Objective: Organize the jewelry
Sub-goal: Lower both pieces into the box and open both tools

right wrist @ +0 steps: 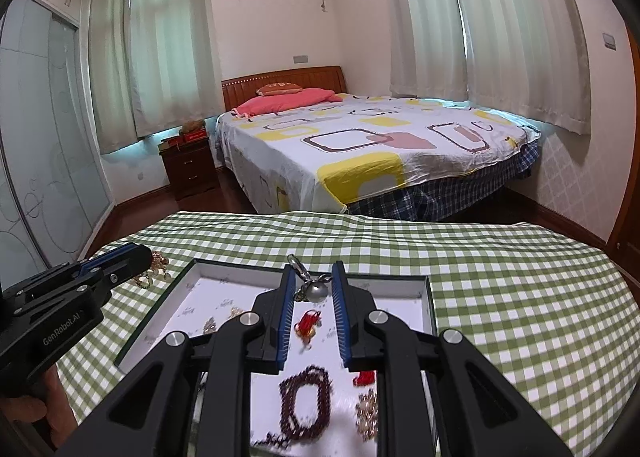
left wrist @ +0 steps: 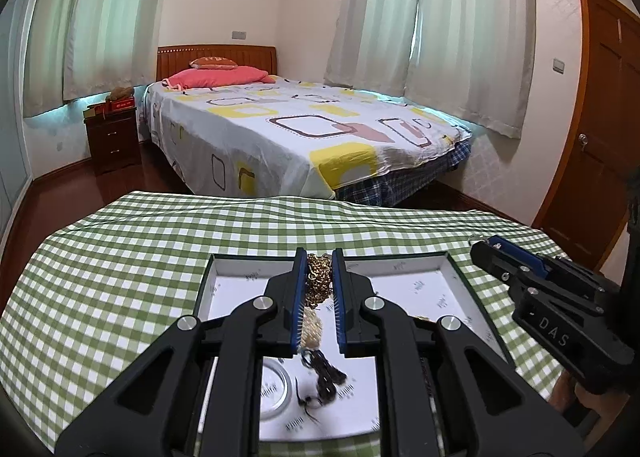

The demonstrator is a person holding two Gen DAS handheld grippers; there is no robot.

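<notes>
A shallow white-lined tray [left wrist: 404, 269] [right wrist: 224, 277] sits on the green checked tablecloth. In the left wrist view my left gripper [left wrist: 319, 257] is shut on a gold chain necklace [left wrist: 318, 277] that hangs down over the tray. Below it lie a dark cord piece [left wrist: 326, 371] and a silver ring-like piece [left wrist: 276, 385]. In the right wrist view my right gripper [right wrist: 312, 269] holds a silver pendant with a clasp ring [right wrist: 314, 289] over the tray. A red charm [right wrist: 308, 323], a dark red bead bracelet [right wrist: 306, 403], another red piece [right wrist: 364, 377] and a pale beaded piece [right wrist: 367, 413] lie in the tray.
The table [left wrist: 120, 257] stands in a bedroom with a bed [left wrist: 300, 129] behind it. A small heap of gold jewelry [right wrist: 156, 269] lies on the cloth left of the tray, by my left gripper [right wrist: 120, 257]. A wooden door [left wrist: 600, 137] is at right.
</notes>
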